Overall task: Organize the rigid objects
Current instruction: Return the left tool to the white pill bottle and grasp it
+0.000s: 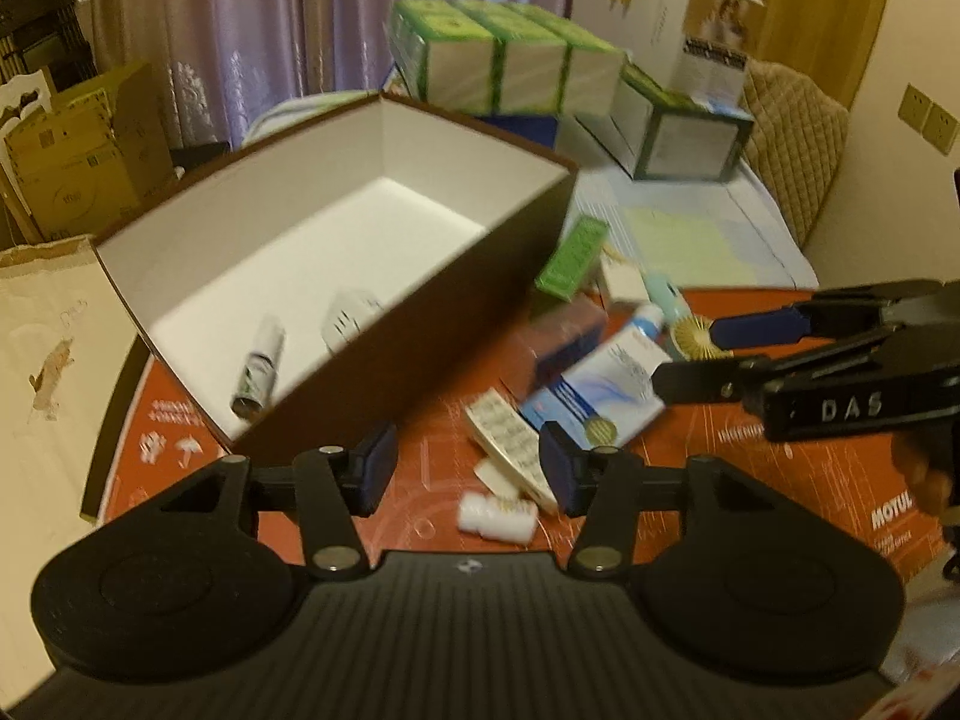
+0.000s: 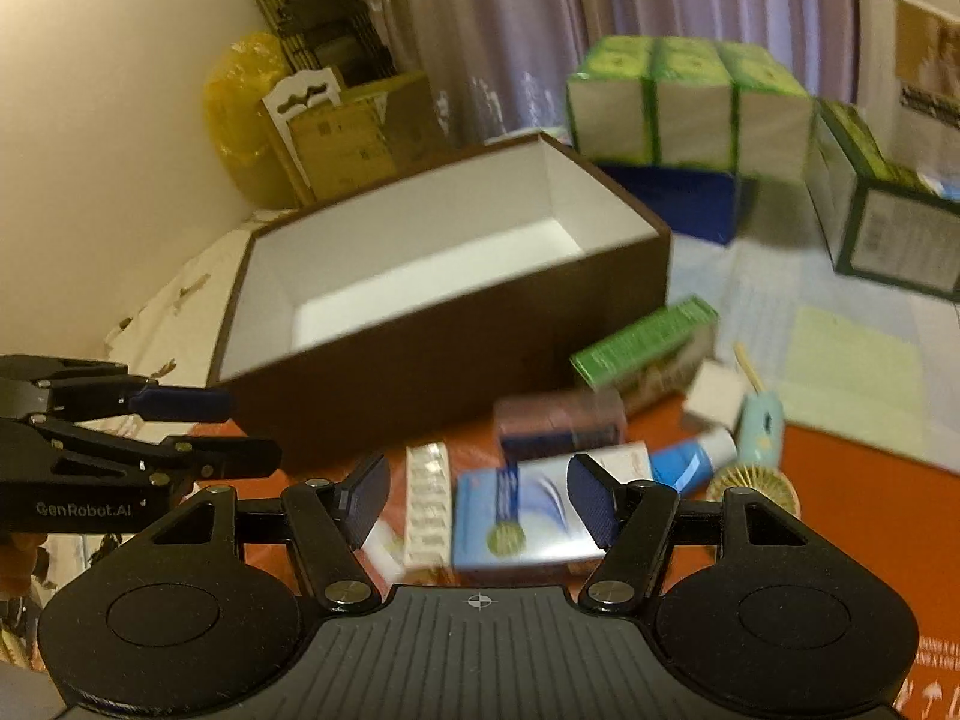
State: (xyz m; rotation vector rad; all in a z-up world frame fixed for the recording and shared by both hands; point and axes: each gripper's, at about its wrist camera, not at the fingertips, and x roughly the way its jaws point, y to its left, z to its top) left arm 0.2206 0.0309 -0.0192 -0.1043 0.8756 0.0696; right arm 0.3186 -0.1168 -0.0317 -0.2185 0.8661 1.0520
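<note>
Both hand-held grippers, left [image 1: 468, 468] and right [image 2: 477, 495], were held spread and empty above the bench [image 1: 750, 468]. Boxes [image 2: 522, 516] were scattered beside the carton [image 1: 468, 294]; a tube [image 1: 259, 369] lay inside.

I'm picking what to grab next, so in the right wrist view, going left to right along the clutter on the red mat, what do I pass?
Blister pack → blue and white carton → blue tube → pale teal bottle.
</note>
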